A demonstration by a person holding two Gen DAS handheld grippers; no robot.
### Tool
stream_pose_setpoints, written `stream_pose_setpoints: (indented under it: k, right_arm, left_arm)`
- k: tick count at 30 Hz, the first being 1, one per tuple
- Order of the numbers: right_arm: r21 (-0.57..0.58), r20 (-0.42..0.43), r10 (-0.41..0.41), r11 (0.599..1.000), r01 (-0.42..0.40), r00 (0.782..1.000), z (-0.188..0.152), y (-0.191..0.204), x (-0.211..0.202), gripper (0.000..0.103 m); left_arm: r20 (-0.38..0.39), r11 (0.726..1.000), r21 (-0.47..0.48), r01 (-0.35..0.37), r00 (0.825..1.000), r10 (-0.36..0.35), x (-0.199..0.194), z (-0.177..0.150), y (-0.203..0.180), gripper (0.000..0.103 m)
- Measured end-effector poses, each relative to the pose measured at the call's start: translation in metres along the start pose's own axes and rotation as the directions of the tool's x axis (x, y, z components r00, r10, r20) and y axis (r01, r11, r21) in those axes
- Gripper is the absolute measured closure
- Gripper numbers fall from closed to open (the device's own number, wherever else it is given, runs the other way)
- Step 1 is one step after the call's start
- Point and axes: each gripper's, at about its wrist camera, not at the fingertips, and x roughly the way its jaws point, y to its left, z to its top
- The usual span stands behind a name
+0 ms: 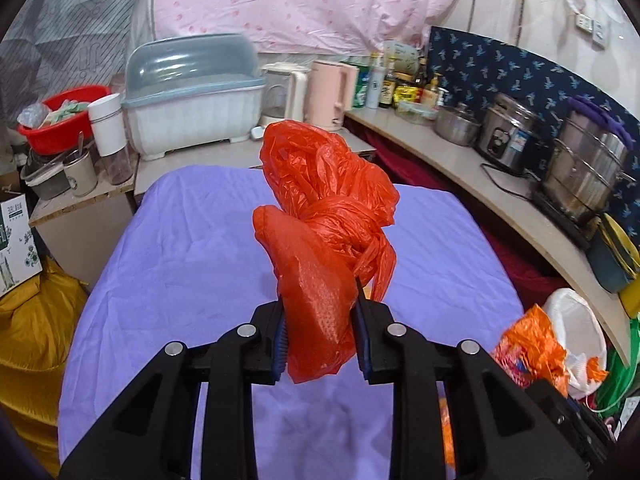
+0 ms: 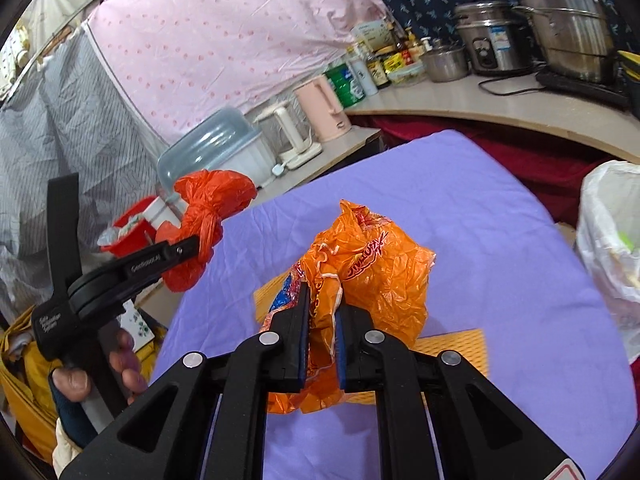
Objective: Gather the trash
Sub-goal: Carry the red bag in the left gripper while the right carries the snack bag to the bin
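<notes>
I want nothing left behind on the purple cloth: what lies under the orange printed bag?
Under the orange printed bag, pinched in the right gripper, lies a yellow mesh sheet on the purple cloth. The bag hides the sheet's middle.

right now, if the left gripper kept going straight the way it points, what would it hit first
Likely the purple cloth near the table's far end; the left gripper tilts downward, shut on the red bag. Depth is unclear.

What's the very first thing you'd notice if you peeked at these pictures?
Two bright bags jump out. A crumpled red bag is pinched in the left gripper, held up over the purple cloth. An orange printed bag is clamped in the right gripper, above a yellow mat lying on the cloth. Shiny steel pots crowd the shelf to the right.
</notes>
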Motion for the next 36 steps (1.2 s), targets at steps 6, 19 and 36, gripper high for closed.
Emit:
stream_pose_setpoints:
  k: [6, 19, 36]
  right_arm:
    - [0.046, 0.074, -0.043, 0.998, 0.040, 0.996, 0.007, -0.032, -0.045, 0.093]
    - [0.175, 0.177, -0.152, 0.977, 0.121, 0.972, 0.007, -0.112, -0.122, 0.093]
    - [0.348, 0.245, -0.309, 0.913, 0.215, 0.919, -0.006, -0.223, -0.204, 0.093]
  left_arm:
    - [0.002, 0.996, 0.058, 0.071, 0.997, -0.071, -0.022, -0.016, -0.051, 0.077]
    - [-0.040, 0.965, 0.179, 0.191, 0.982, -0.186, -0.044, -0.050, -0.158, 0.077]
    - [-0.118, 0.911, 0.286, 0.298, 0.954, -0.275, -0.046, -0.090, -0.270, 0.077]
